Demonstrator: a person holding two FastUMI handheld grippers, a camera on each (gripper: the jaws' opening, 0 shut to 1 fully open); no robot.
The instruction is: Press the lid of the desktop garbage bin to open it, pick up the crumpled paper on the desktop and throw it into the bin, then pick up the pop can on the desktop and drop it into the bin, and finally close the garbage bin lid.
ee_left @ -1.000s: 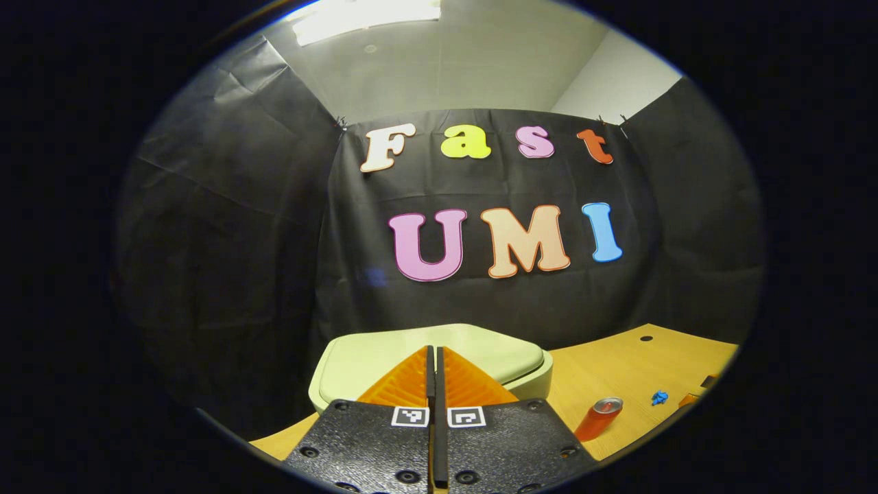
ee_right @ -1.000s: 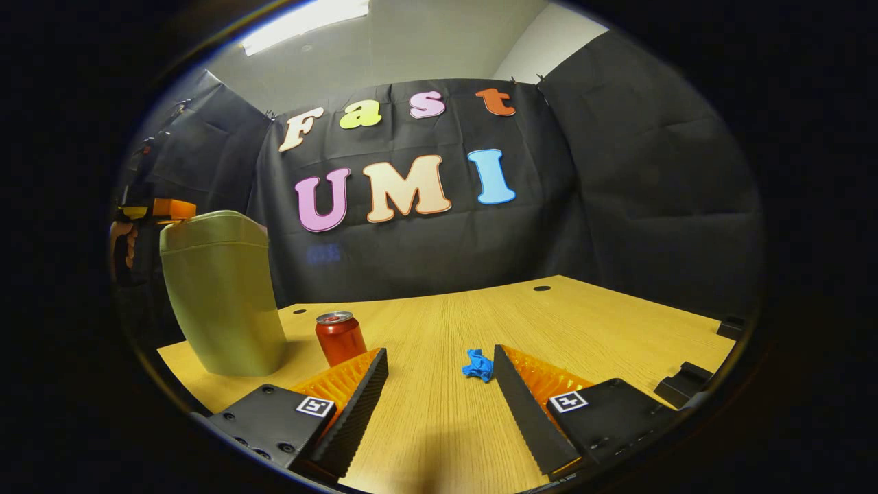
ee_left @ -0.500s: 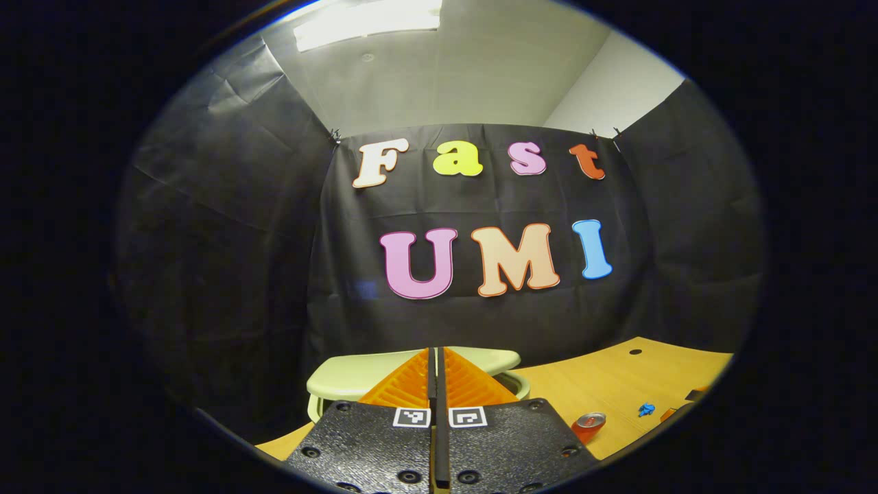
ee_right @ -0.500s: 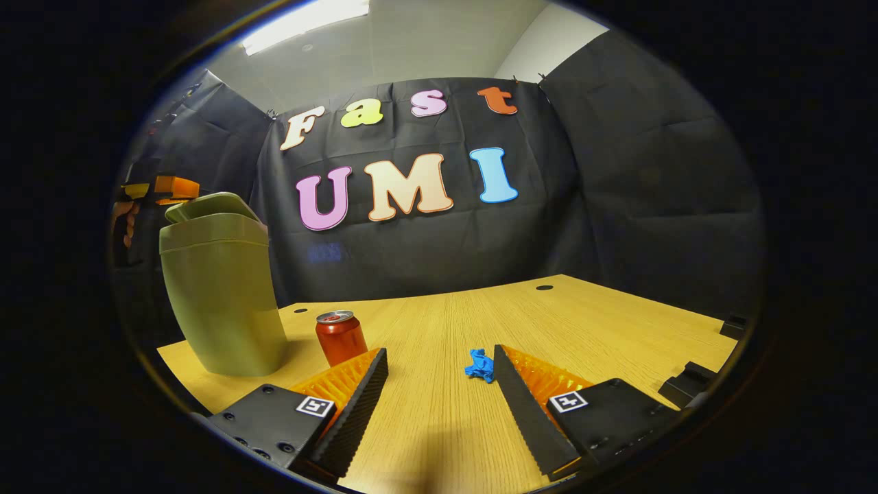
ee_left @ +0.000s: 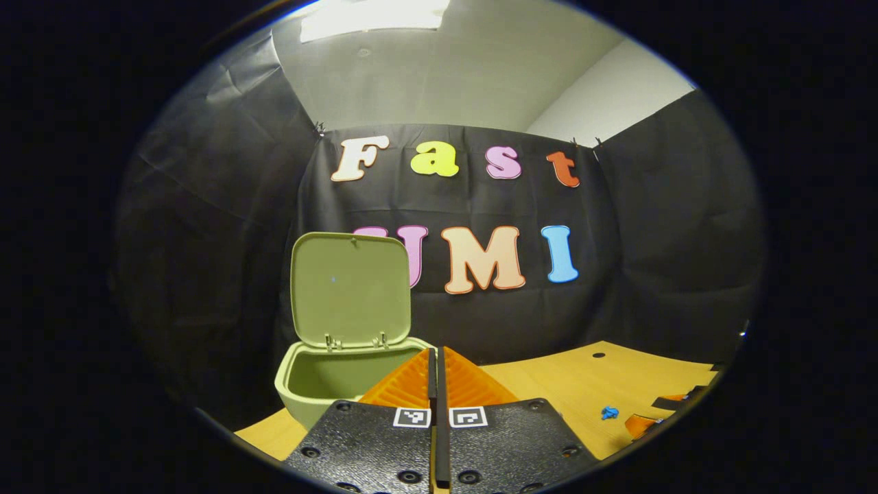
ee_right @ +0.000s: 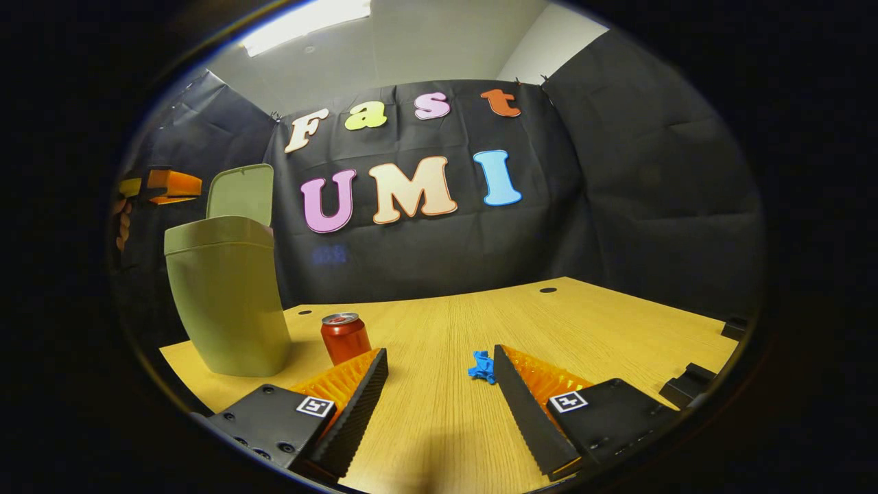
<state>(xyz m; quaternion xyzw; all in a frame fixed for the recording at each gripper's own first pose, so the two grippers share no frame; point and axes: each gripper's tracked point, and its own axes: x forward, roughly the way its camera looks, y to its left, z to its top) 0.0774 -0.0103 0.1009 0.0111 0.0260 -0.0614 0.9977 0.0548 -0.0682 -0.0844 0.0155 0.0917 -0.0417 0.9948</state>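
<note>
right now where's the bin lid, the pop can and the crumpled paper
bin lid [ee_left: 350, 288], left gripper view, middle of its raised inner face
pop can [ee_right: 346, 337], right gripper view, middle of its red side
crumpled paper [ee_right: 483, 366], right gripper view, middle of the blue wad

Bin [ee_right: 226, 302] mouth stands open and unblocked, lid [ee_left: 350, 288] upright at its 12 o'clock edge, walling off the back side. In the left gripper view, the left gripper [ee_left: 436, 360], fingers pressed together, hovers just at the rim. In the right gripper view, bare desk [ee_right: 549, 322] runs wide from 12 to 3 o'clock; the pop can [ee_right: 345, 337] stands at 10 o'clock beside the bin, crumpled paper [ee_right: 482, 366] lies dead ahead between the spread fingers of the right gripper [ee_right: 439, 363].
</note>
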